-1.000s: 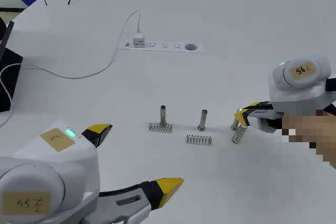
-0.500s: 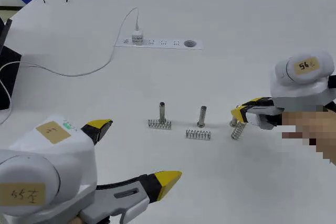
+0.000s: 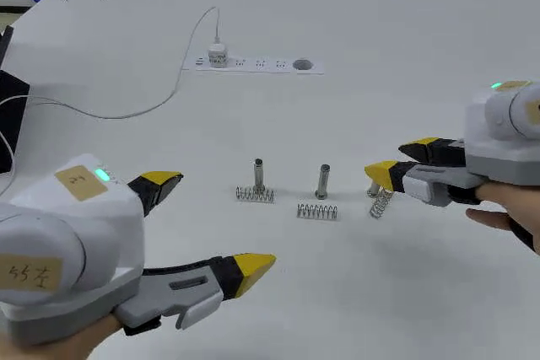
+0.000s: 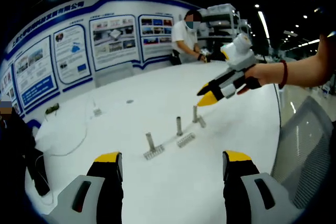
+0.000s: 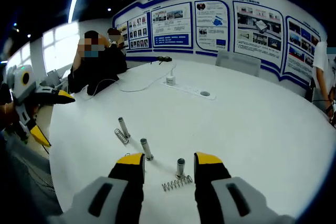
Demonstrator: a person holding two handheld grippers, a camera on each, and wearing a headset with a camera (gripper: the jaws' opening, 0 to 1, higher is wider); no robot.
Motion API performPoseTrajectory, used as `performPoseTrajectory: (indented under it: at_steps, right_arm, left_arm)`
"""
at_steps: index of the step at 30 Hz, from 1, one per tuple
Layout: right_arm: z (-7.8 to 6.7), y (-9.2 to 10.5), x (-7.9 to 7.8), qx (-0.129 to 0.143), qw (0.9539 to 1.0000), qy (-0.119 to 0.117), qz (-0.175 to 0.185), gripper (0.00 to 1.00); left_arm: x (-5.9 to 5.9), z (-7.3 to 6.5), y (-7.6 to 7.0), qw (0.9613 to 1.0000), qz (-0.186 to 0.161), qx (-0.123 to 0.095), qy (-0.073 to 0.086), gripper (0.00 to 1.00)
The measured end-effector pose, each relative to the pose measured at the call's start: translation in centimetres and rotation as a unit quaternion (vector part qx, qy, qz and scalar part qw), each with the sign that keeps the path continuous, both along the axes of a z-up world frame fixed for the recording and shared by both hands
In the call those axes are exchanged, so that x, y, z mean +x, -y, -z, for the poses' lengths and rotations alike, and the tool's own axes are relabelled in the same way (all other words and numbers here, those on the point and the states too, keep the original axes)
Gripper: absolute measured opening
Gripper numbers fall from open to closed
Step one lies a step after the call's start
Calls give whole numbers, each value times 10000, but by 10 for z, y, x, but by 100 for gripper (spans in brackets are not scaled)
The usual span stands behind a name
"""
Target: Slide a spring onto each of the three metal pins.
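Right gripper [image 5: 169, 159] had its jaws partly spread and empty, the nearest spring [image 5: 177, 183] just ahead of the tips with one end against the end pin [image 5: 180, 167]. Left gripper [image 4: 172, 157] hung wide open, empty too, well back. My guess: these springs are feather-light, squishy and keen to roll, so pinch gently across the coils mid-length. Middle spring [image 3: 317, 212] lay by the middle pin [image 3: 324, 181], far spring [image 3: 255, 195] at the far pin [image 3: 259, 171]; none threaded. Loads of bare table [image 3: 380, 292]; power strip [image 3: 253, 64] well apart.
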State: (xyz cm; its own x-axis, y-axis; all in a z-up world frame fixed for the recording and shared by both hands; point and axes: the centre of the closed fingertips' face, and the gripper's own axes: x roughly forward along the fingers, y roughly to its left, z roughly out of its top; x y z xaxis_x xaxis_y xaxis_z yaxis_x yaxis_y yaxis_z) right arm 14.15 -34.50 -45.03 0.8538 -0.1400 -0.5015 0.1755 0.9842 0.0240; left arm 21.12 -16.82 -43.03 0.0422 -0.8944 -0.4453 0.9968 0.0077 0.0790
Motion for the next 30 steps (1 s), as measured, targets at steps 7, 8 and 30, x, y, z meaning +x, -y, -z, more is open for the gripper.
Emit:
performPoseTrajectory:
  at_steps: [7, 8, 30]
  right_arm:
    - [-4, -15, -7, 72, 9997, 82, -205, 53]
    - [-3, -18, -8, 105, 9996, 95, -244, 54]
    - [6, -45, -30, 249, 9982, 252, -489, 70]
  left_arm:
    - [11, 5, 9, 9999, 103, 73, -43, 76]
    - [13, 5, 11, 9999, 110, 70, -92, 75]
    - [55, 51, 50, 9986, 384, 366, -22, 55]
